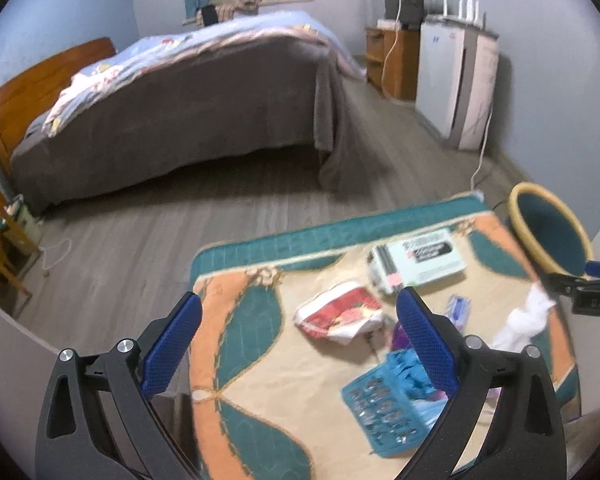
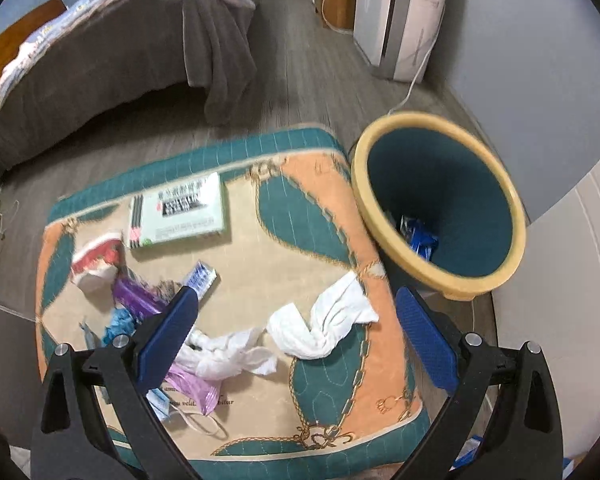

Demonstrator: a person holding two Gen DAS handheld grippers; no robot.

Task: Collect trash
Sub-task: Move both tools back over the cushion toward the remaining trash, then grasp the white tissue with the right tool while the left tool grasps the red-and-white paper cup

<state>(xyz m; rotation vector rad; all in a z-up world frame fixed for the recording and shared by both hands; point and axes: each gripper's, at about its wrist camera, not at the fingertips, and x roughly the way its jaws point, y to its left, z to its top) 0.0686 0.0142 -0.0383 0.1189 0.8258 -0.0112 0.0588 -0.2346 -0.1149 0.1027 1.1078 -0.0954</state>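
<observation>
We see the trash still spread over the patterned mat (image 2: 260, 248): a crumpled white tissue (image 2: 324, 324) nearest the bin (image 2: 440, 280), which stands just beside the mat's far right corner with a blue wrapper (image 2: 418, 236) already inside, and purple and blue scraps (image 2: 136, 300) farther left. Both the right gripper (image 2: 296, 332) and the left gripper (image 1: 300, 340) hang wide open and empty. Our worry is the limp tissue (2 pieces seem tangled) trailing and snagging, or the book (image 2: 180, 212) being grabbed as trash.
</observation>
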